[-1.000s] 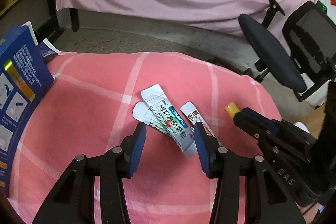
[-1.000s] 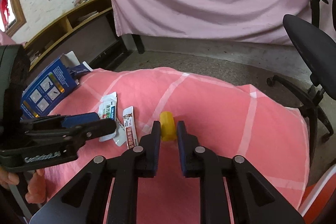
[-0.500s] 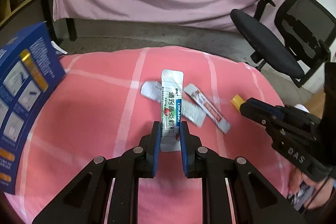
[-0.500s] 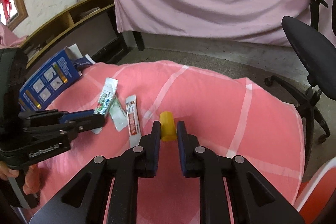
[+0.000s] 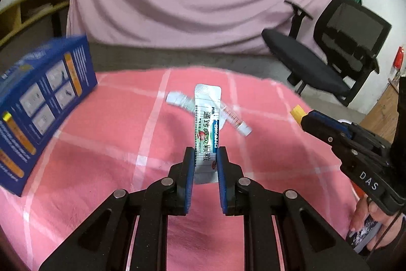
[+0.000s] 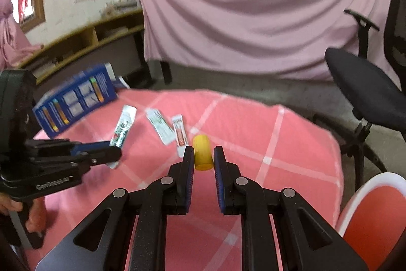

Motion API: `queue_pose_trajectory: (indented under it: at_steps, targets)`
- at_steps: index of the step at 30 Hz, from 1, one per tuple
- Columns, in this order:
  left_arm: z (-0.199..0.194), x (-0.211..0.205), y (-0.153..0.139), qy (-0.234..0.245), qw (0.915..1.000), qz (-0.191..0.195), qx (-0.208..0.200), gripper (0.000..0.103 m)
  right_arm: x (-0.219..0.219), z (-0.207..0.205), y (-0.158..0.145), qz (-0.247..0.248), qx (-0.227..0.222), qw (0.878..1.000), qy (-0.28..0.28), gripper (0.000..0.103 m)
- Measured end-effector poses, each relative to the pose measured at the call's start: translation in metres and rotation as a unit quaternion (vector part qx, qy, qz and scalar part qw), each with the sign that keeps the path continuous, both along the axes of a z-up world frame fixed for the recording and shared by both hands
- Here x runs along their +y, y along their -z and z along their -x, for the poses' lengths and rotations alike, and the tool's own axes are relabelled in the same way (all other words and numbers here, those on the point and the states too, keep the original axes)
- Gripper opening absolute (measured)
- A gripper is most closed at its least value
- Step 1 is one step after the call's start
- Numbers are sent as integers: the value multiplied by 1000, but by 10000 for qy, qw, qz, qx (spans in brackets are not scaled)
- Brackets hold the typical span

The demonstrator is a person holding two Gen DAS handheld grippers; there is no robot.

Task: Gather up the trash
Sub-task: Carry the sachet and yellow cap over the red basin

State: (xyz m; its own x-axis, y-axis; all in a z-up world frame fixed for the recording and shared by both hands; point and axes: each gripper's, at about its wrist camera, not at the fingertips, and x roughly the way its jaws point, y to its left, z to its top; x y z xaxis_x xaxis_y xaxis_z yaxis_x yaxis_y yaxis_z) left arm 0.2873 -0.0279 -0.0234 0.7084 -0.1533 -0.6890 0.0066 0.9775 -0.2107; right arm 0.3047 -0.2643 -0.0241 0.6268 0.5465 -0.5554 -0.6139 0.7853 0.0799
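Change: a second ago the left gripper (image 5: pixel 205 156) stood wide over three packets on the pink checked worktop (image 5: pixel 106 144); its jaws have just been closing and now pinch the white sachet (image 5: pixel 206 128), lifted at frame centre.
Right gripper (image 6: pixel 204 156): jaws nearly shut on the yellow cap (image 6: pixel 202 153), as before.
Meaning: two pieces of trash in hand; a bin is not in view.
Left behind: clear packet (image 5: pixel 179 100) and red-striped stick (image 5: pixel 236 120), behind the sachet.
Writing: "DIKANG" and Chinese characters on the sachet; "DAS" on the right gripper's body; blue box (image 5: pixel 38 103), upper left, text unreadable.
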Motion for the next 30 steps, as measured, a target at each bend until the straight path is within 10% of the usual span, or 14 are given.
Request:
queue_pose_trajectory:
  at_steps: [7,17,30]
  targets:
    - [27,-34,-37,79,9938,-246,-1085,14,-28,44,-36,-549,-1452,9876,218,13]
    - [55,-96,-95,499,9638,-477,-2577,14,-90,97,-77,-1157,-3037,9371,1276,14]
    - [58,-186,-112,1385,9403,-645,-3041,14,-176,108,-78,-1361,-3035,9077,2558,14]
